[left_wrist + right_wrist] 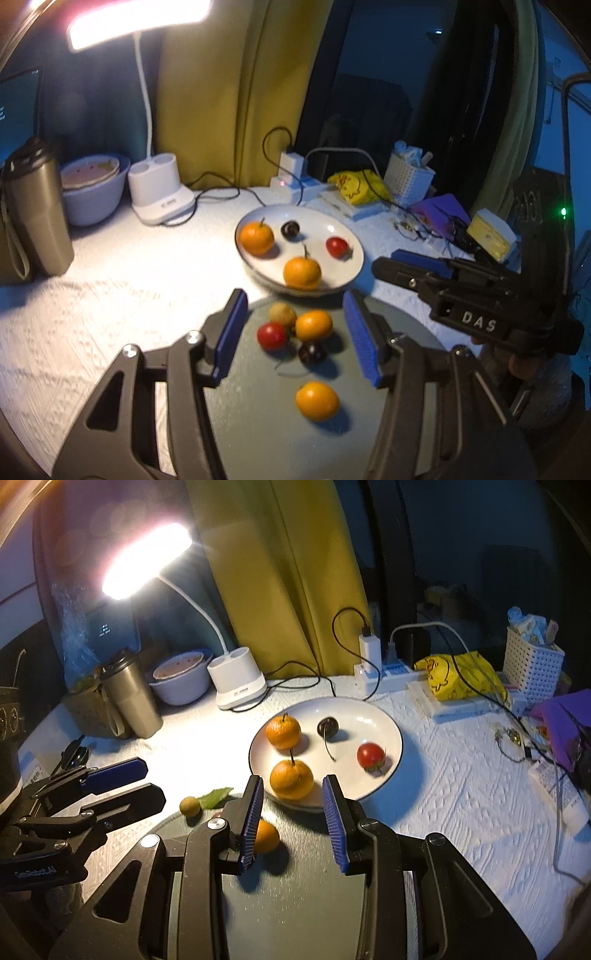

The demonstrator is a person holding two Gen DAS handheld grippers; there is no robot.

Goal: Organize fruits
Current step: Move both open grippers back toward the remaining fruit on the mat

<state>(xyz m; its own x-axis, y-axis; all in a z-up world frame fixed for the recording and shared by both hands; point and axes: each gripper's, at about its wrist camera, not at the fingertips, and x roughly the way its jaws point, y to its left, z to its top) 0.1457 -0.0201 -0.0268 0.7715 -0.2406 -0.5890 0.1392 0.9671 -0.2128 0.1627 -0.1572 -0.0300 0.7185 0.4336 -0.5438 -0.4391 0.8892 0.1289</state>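
Two tangerines, a dark cherry and a red tomato sit on your white plate [347,236]. More fruit lies on the grey tray [258,424] just beside it. Your left tool [295,332] and right tool [293,819] hover wide, empty, above the tabletop [110,288].

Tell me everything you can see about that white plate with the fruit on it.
The white plate is round and shallow, glossy like glazed ceramic, with a thin dark rim. It sits flat on the textured white tablecloth, its near edge at or over the grey tray. It holds two stemmed oranges, a dark cherry with a long stem and a red cherry tomato, all apart. Neither gripper touches it.
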